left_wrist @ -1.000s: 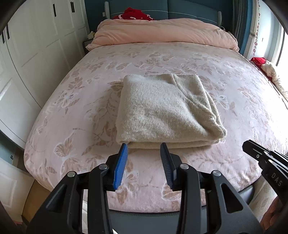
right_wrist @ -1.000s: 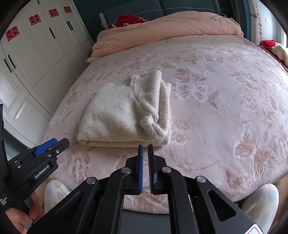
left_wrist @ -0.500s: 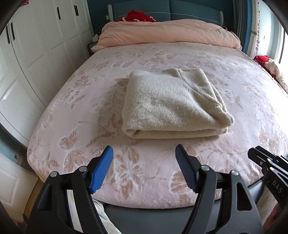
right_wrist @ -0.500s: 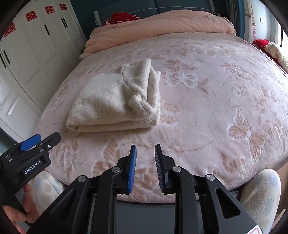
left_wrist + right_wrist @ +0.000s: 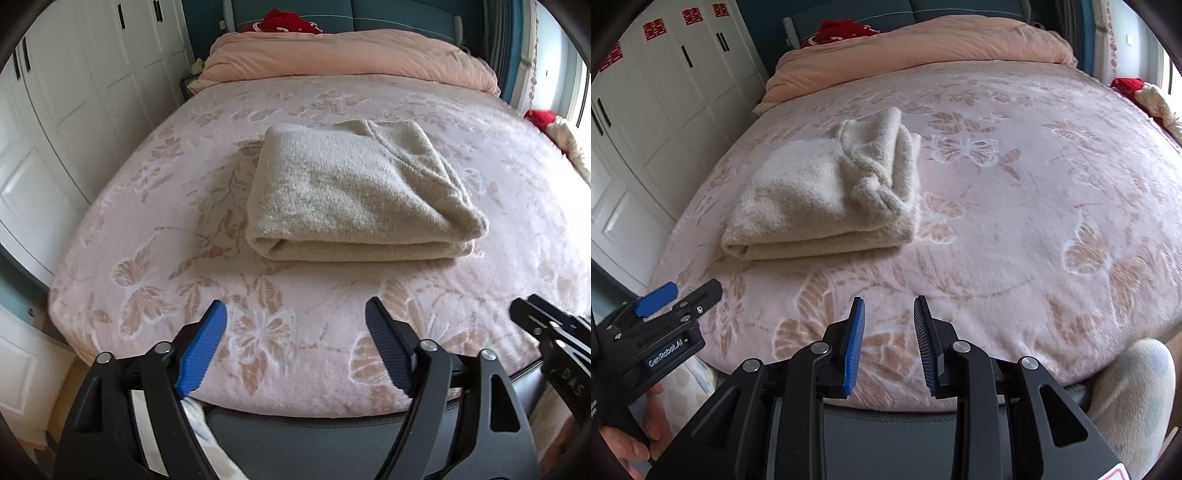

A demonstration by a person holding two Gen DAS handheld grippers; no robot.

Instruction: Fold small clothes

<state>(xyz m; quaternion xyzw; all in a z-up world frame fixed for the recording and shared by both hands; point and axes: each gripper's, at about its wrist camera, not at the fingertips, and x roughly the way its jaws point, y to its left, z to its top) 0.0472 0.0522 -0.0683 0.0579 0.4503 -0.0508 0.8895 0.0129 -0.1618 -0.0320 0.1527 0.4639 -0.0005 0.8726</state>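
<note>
As jaws part, sweater (image 5: 354,192) lies beyond.

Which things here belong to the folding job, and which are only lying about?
Job: beige sweater, folded on the bed; left gripper and right gripper, both open and empty.

Lying about: pink duvet, red cloth, white wardrobe.

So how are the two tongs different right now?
The left tongs are spread very wide, while the right tongs show only a narrow gap. The left tongs sit nearly in line with the folded beige sweater; the right tongs sit off to its right. Both have just been opening, both are empty, both have one blue pad, and both hover above the near edge of the pink bedspread.
</note>
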